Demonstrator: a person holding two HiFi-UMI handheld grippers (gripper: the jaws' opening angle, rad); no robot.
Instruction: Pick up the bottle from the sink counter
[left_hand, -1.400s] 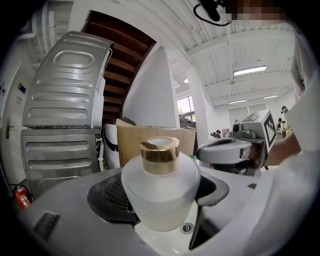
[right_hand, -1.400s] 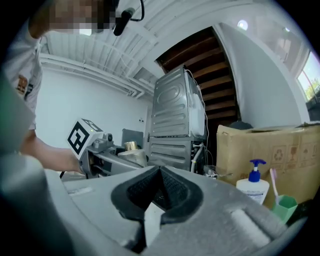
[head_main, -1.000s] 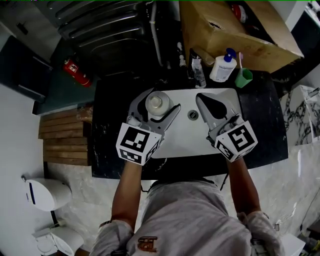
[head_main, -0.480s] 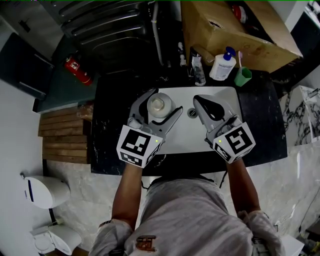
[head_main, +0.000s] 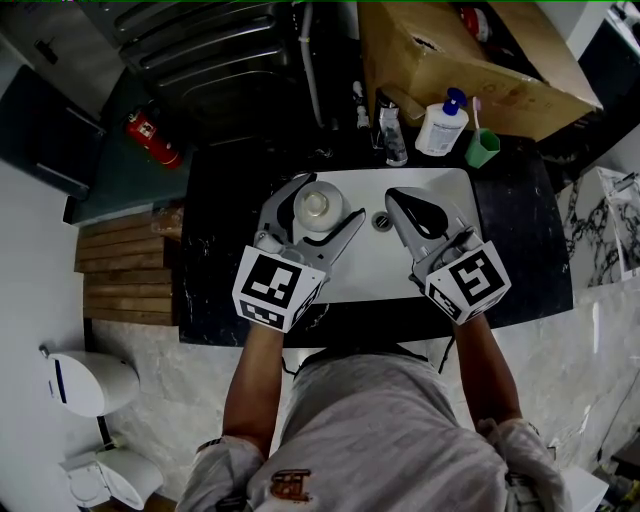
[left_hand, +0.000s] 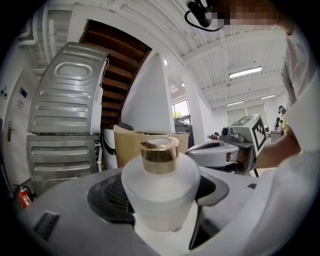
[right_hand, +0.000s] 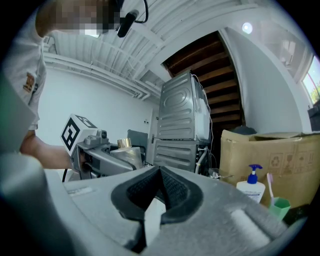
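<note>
The bottle (left_hand: 161, 190), a squat frosted one with a gold cap (left_hand: 159, 154), is being held upright between the jaws of the left gripper (head_main: 328, 200). In the left gripper view the two dark pads are being pressed against its sides, so the jaws are clenched on the bottle and not merely placed around it. In the head view the bottle is being carried over the left part of the white sink basin (head_main: 360, 270), not over the black counter (head_main: 215, 250) that surrounds the basin.

The right gripper (right_hand: 159, 175) is being held beside it, over the basin near the drain (head_main: 381, 222). Its jaws are being kept pressed together with nothing between them, and no part is being played by it in the grasp.

At the back of the counter a pump bottle (head_main: 441, 125) and a green cup (head_main: 483, 148) are being left untouched in front of a cardboard box (head_main: 450, 50).

As for progress, the grasp is judged to be made, and the main part of the task is being treated as done. Whether the bottle's base is being kept clear of the surface below cannot be told for certain: only white is being shown under it in the left gripper view. What is judged to be left is a steady lift, or a hold, with the bottle being kept upright so that it is not being let slip from the pads.
</note>
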